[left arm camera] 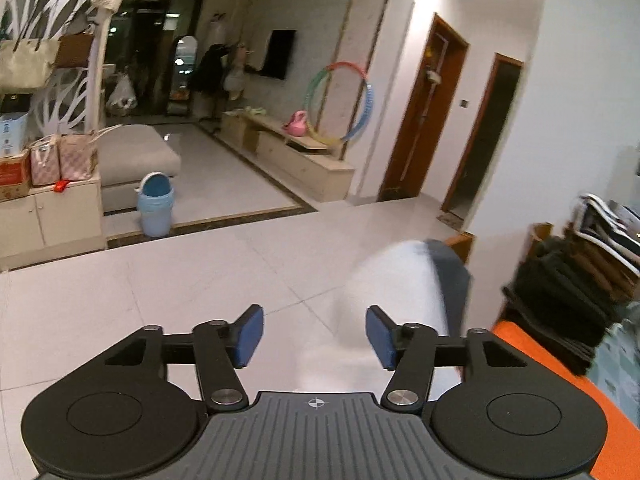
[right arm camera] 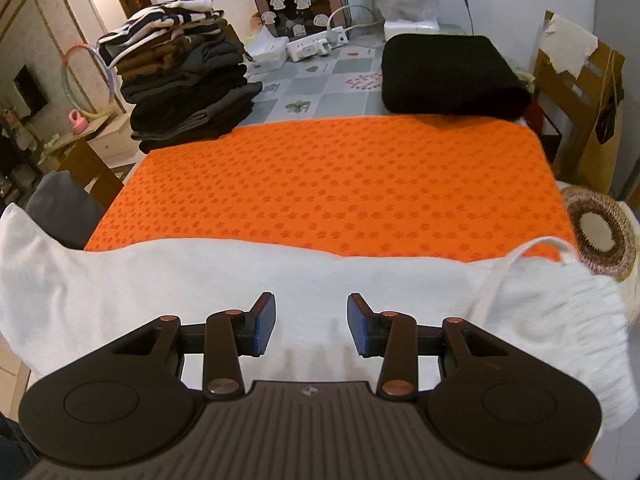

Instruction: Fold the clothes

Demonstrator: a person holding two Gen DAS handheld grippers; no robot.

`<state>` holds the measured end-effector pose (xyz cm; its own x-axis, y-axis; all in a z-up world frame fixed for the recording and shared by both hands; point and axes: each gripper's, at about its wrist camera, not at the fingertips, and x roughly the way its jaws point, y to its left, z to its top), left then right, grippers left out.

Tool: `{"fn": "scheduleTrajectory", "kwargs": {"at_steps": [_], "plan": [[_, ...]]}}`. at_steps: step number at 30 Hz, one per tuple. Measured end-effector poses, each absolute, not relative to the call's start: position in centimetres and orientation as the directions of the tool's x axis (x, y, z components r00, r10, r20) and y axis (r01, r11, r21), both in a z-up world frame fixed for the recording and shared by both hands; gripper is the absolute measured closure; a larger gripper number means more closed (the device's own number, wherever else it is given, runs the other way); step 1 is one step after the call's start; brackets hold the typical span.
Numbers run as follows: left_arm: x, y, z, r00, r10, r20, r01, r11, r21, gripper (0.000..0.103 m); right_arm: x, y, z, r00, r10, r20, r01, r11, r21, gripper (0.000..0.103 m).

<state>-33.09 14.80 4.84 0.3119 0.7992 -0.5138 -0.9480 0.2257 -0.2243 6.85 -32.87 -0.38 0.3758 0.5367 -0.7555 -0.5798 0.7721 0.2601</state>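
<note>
A white knitted garment lies crumpled along the near edge of the orange mat, its left end hanging off the table and a white cord looping up at the right. My right gripper hovers over its middle, open, with nothing between the blue pads. In the left wrist view the same white garment shows blurred beyond the right finger. My left gripper is open over the tiled floor, left of the mat's corner, and holds nothing.
A tall stack of folded dark clothes stands at the mat's far left, a folded black piece at the far right. A grey cloth drapes a chair on the left. A woven basket sits right; a blue bin stands on the floor.
</note>
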Motion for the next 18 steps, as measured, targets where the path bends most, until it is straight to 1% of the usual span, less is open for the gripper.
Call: {"fn": "scheduleTrajectory", "kwargs": {"at_steps": [5, 7, 10, 15, 18], "plan": [[-29.6, 8.5, 4.5, 0.347, 0.78, -0.521, -0.938, 0.279, -0.206, 0.036, 8.7, -37.4, 0.0, 0.356, 0.567, -0.742, -0.645, 0.724, 0.244, 0.058], [-28.3, 5.8, 4.2, 0.372, 0.771, -0.517, -0.928, 0.309, -0.207, 0.033, 9.6, -39.2, 0.1, 0.346, 0.58, -0.738, -0.674, 0.7, 0.234, 0.058], [-26.6, 2.3, 3.8, 0.405, 0.752, -0.519, -0.914, 0.346, -0.212, 0.033, 10.7, -42.0, 0.2, 0.343, 0.588, -0.732, -0.704, 0.677, 0.215, 0.058], [-23.9, -1.5, 3.3, 0.47, 0.71, -0.524, -0.882, 0.404, -0.243, 0.032, 12.3, -46.4, 0.3, 0.361, 0.559, -0.746, -0.684, 0.703, 0.196, 0.058], [-22.0, -3.3, 2.6, 0.508, 0.671, -0.54, -0.855, 0.471, -0.218, 0.032, 12.8, -49.1, 0.2, 0.389, 0.538, -0.748, -0.646, 0.738, 0.195, 0.058]]}}
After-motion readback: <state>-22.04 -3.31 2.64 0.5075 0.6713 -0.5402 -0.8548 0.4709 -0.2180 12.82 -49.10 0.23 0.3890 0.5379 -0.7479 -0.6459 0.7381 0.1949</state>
